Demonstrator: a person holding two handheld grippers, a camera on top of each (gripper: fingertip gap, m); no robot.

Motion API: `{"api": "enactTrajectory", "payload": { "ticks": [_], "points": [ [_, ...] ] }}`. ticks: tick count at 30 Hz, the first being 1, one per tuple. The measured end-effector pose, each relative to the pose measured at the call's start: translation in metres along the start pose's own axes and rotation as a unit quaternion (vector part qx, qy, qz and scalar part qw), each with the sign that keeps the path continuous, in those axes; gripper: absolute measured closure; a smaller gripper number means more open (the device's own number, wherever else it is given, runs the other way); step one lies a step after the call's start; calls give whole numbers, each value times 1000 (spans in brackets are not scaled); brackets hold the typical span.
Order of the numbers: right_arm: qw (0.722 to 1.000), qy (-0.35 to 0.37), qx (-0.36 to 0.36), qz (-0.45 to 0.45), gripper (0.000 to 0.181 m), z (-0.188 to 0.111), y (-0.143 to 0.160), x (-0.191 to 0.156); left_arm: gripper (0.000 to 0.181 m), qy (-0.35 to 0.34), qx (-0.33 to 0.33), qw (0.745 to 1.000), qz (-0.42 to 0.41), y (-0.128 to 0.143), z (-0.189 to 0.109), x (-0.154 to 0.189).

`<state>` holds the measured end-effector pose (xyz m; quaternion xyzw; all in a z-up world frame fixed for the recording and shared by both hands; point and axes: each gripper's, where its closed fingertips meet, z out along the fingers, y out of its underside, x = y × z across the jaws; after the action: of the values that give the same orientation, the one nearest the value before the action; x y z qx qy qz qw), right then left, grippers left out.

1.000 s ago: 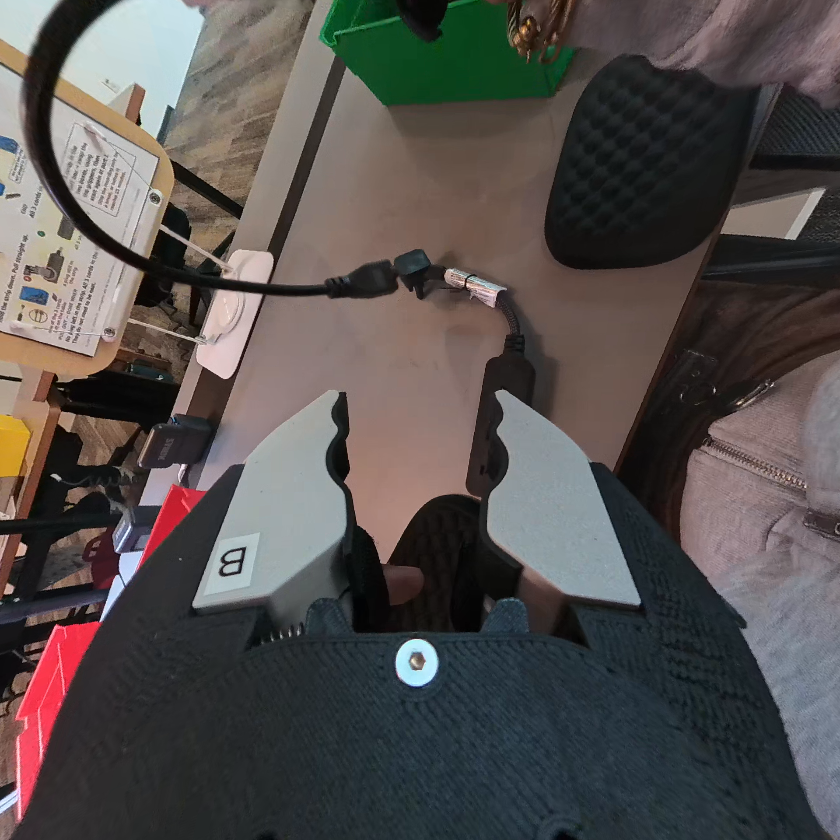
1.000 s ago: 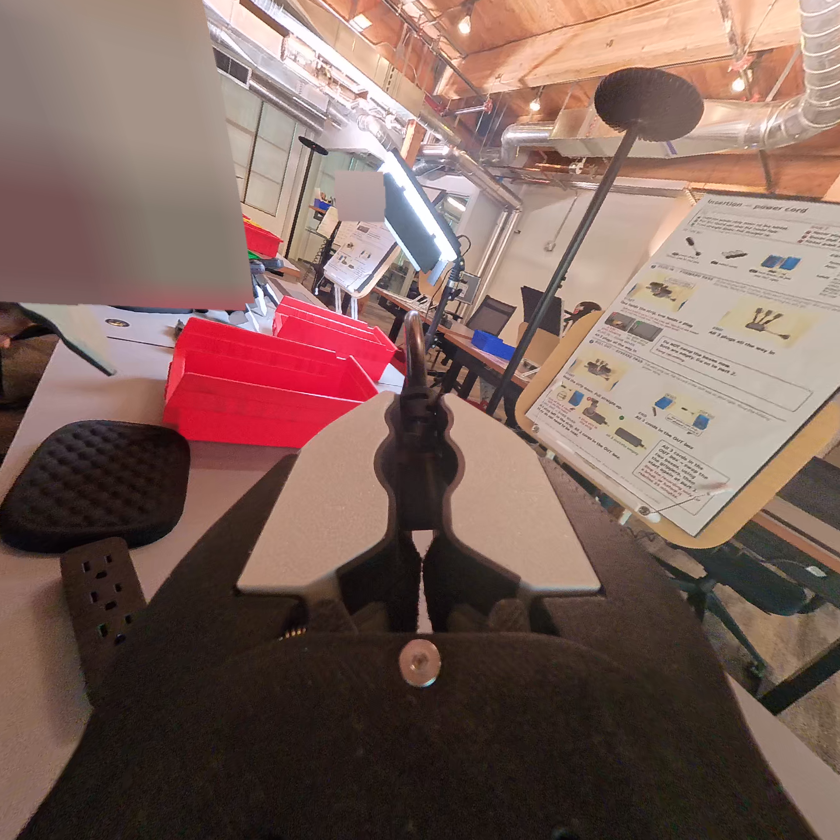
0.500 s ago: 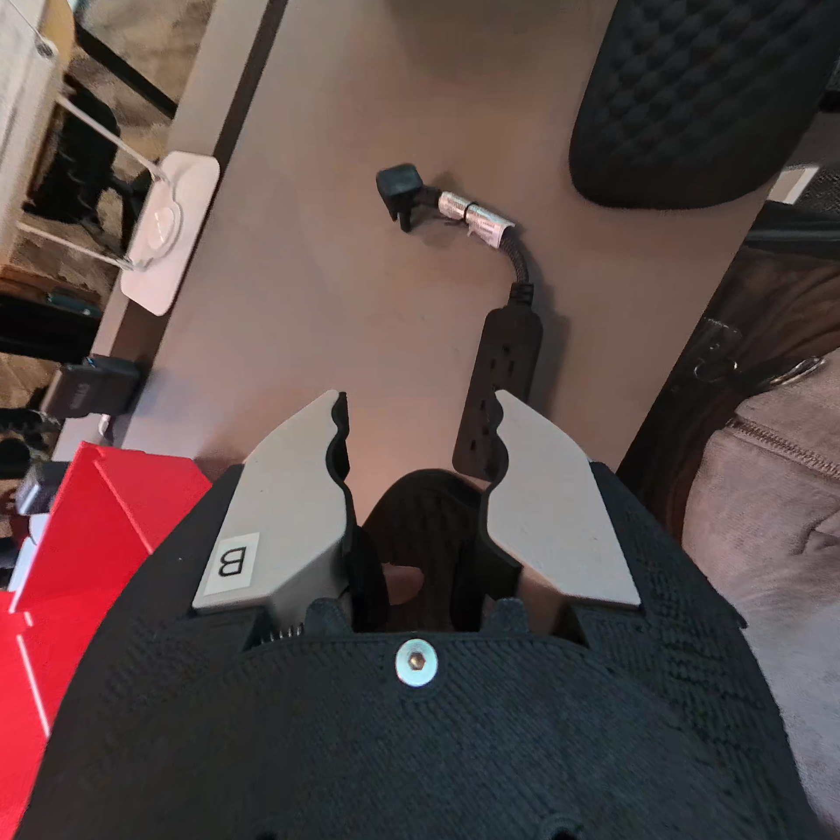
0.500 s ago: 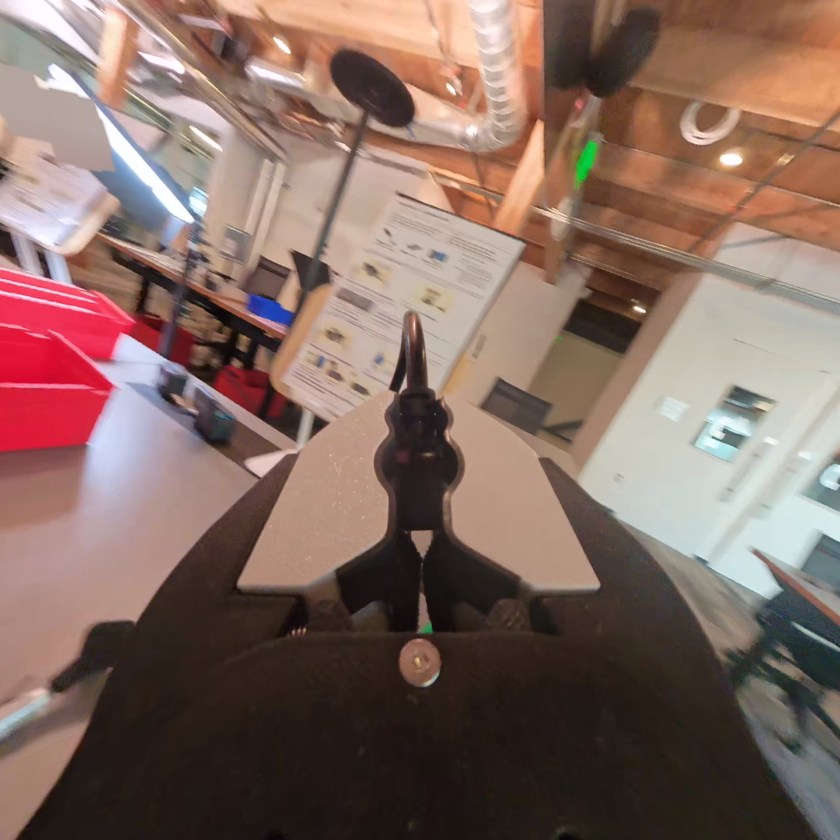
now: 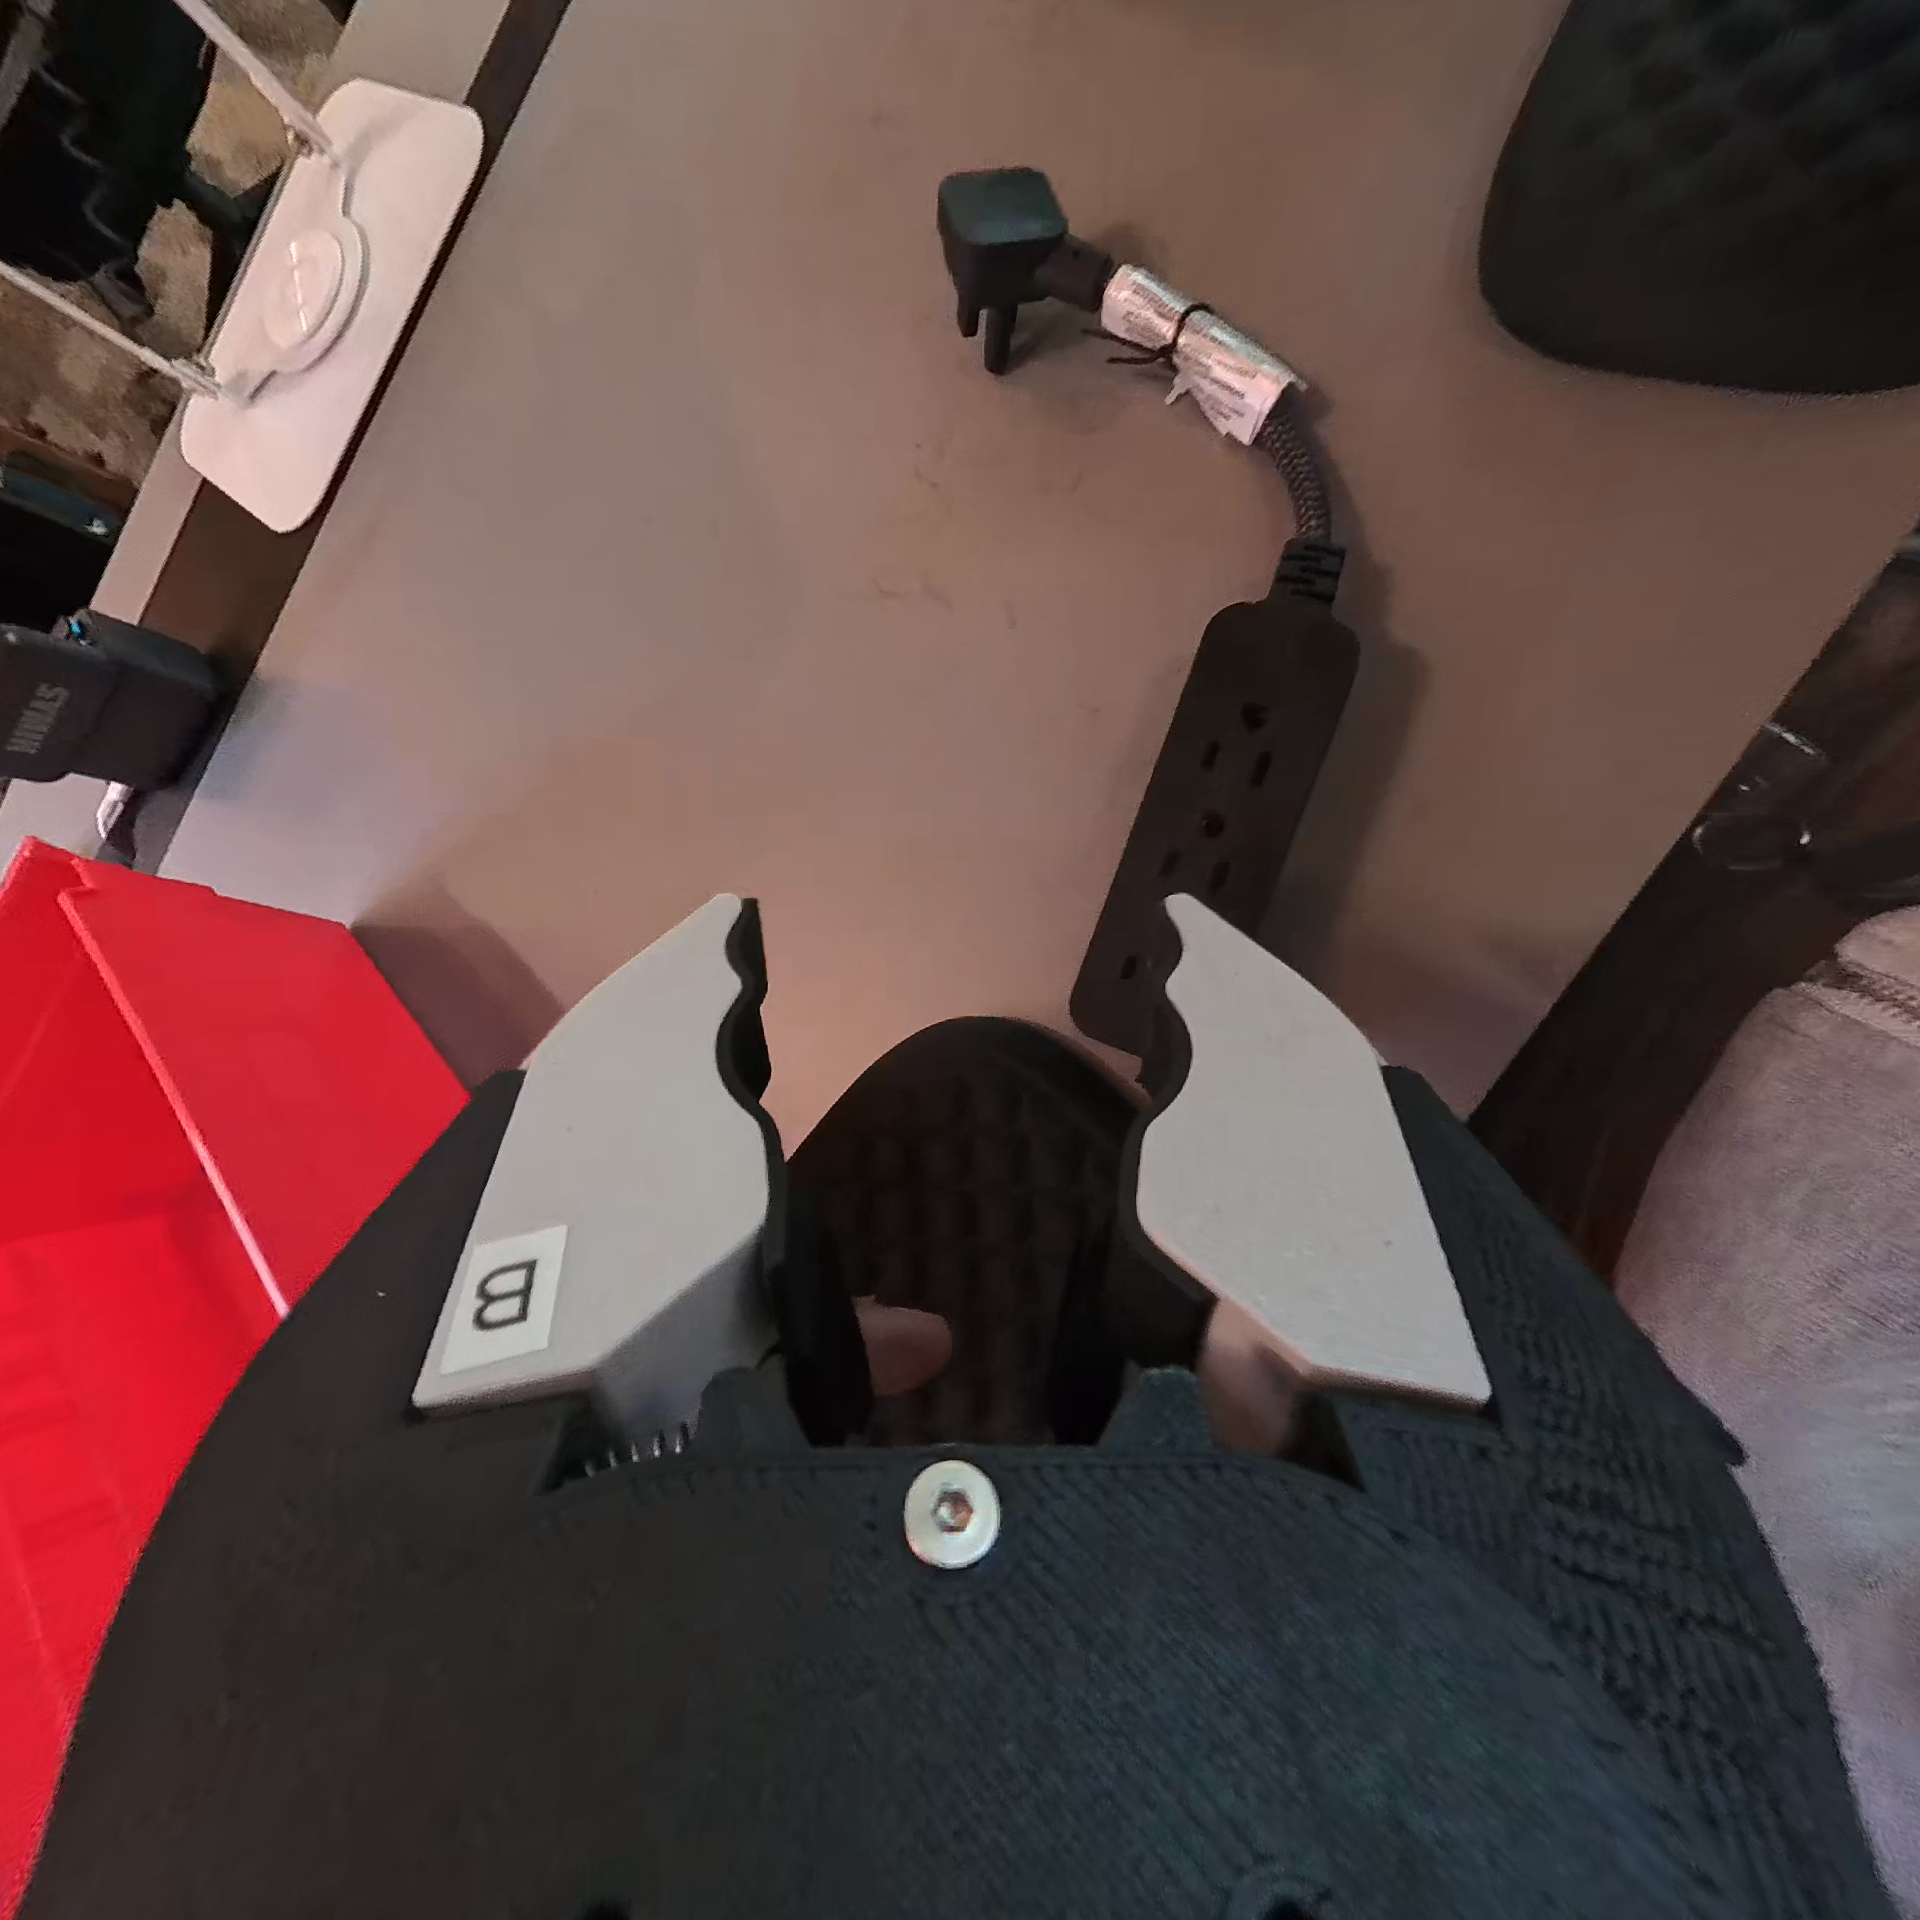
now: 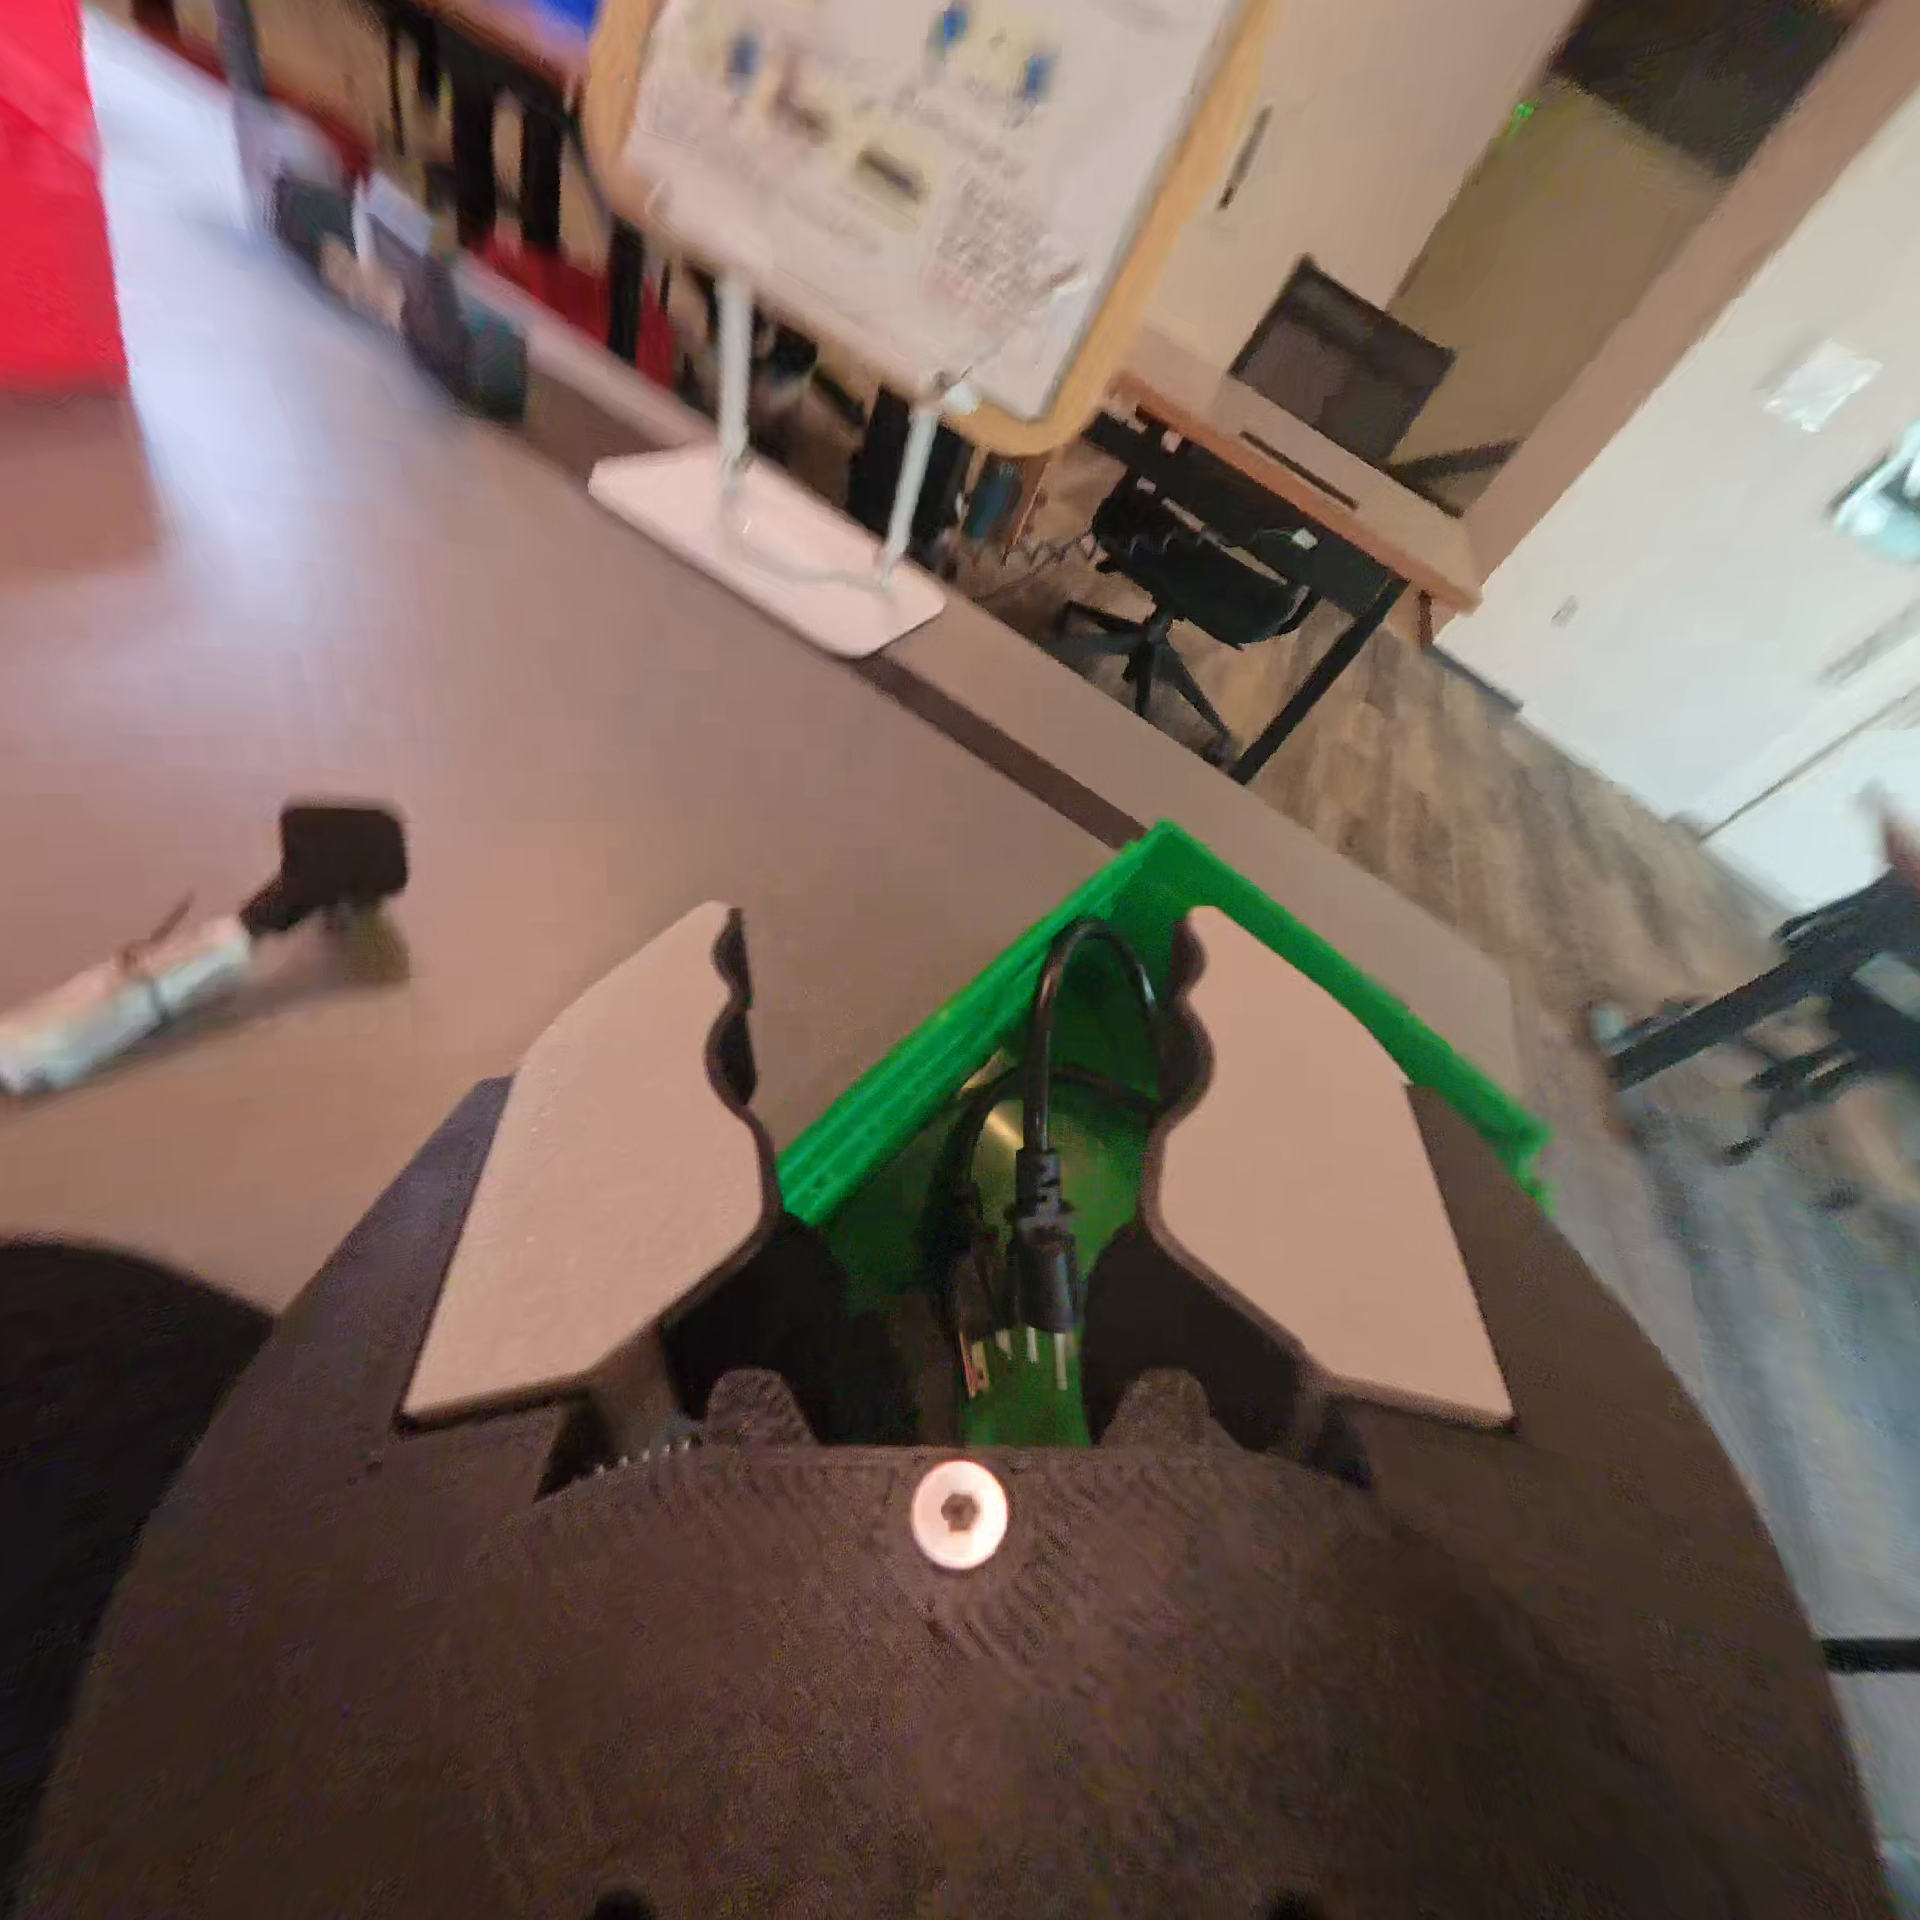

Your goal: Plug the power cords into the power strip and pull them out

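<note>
In the left wrist view the black power strip lies flat on the table. All the sockets that show are bare. Its short braided lead ends in a black plug lying on the table. My left gripper is open and empty above the table, just left of the strip's near end. In the right wrist view my right gripper is wide open over a green bin. A black power cord plug is in the bin below the jaws, and neither pad touches it.
A red bin stands at the left of the left gripper. One black quilted pad lies at the far right and another under the left gripper. A white stand base holds an instruction board at the table's far edge. One gripper's finger ends stand about 40 cm off the other's.
My right gripper swung over to the green bin and opened, letting go of the black cord plug it was shut on. My left gripper opened a little wider and drew back towards the red bin.
</note>
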<state>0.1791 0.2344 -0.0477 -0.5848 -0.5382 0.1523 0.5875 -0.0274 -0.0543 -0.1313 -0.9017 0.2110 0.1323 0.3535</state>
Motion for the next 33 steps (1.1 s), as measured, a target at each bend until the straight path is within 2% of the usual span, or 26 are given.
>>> {"api": "enactTrajectory", "payload": {
  "ticks": [1, 2, 3, 5, 6, 8, 10, 14, 26, 33],
  "points": [
    [996, -8, -19, -88, 97, -1, -10, -24, 111, -3, -2, 1000, -3, 2, 2, -2],
    [982, -6, -43, -186, 100, -3, -21, -47, 110, -5, -4, 1000, -7, 5, 3, -4],
    [957, 12, -72, -279, 110, -6, -31, -66, 109, -6, -6, 1000, -11, 7, 5, -5],
    [890, 37, -141, -431, 125, -17, -50, -103, 109, -9, -5, 1000, -15, 11, 5, -7],
    [862, 39, -164, -478, 124, -24, -62, -122, 109, -14, -1, 1000, -17, 12, 5, -9],
    [835, 14, -145, -531, 119, -36, -90, -160, 109, -18, 9, 1000, -20, 13, 2, -10],
    [826, -7, -112, -552, 122, -46, -115, -182, 109, -17, 16, 1000, -21, 16, 0, -9],
    [819, 31, -96, -564, 119, -55, -146, -183, 110, -18, 29, 999, -18, 18, -1, -8],
    [826, 44, -133, -546, 117, -51, -151, -170, 111, -26, 67, 997, -13, 7, -4, -9],
    [843, 29, -150, -516, 116, -48, -145, -173, 107, -14, 79, 997, -15, 6, -2, -6]
  ]
}}
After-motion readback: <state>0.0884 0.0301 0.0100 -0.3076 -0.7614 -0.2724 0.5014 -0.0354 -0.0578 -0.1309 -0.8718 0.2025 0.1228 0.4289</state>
